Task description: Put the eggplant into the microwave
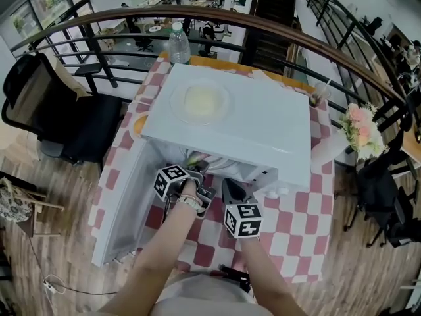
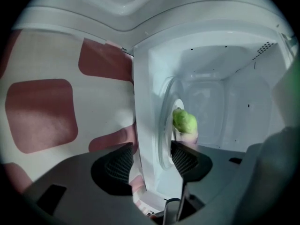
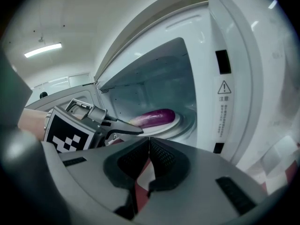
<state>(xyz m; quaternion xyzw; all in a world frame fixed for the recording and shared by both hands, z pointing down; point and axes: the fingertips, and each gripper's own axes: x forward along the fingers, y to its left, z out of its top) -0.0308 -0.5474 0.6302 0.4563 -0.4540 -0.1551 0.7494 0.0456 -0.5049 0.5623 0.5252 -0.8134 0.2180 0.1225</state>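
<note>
- Eggplant [image 3: 154, 117] lies on its side on the turntable [image 3: 183, 121] inside the microwave [image 1: 263, 124], purple body across the plate, green cap [image 2: 185, 122] toward the left gripper.
- Left gripper [image 2: 152, 158]: jaws spread wide and released. The pads touch nothing, and the cap sits just past the tips.
- Right gripper [image 3: 149, 149]: jaws clenched together, nothing between them. It hovers at the cavity mouth, near side, just right of the left one.
- Door [image 1: 125, 196] hangs open to the left over the checkered table [image 1: 296, 209].
- Step in hand, as I judge it: placement is done, so next comes clearing the left gripper out.
- To do it well: keep the jaws wide and pull straight back toward the near side. Don't drop the tips, or they may catch the cap or the turntable rim and roll the eggplant.
- Right gripper looks free to stay clear of the exit path.
- Check that the eggplant rests fully on the plate, not poking past the opening, before the door is closed.
</note>
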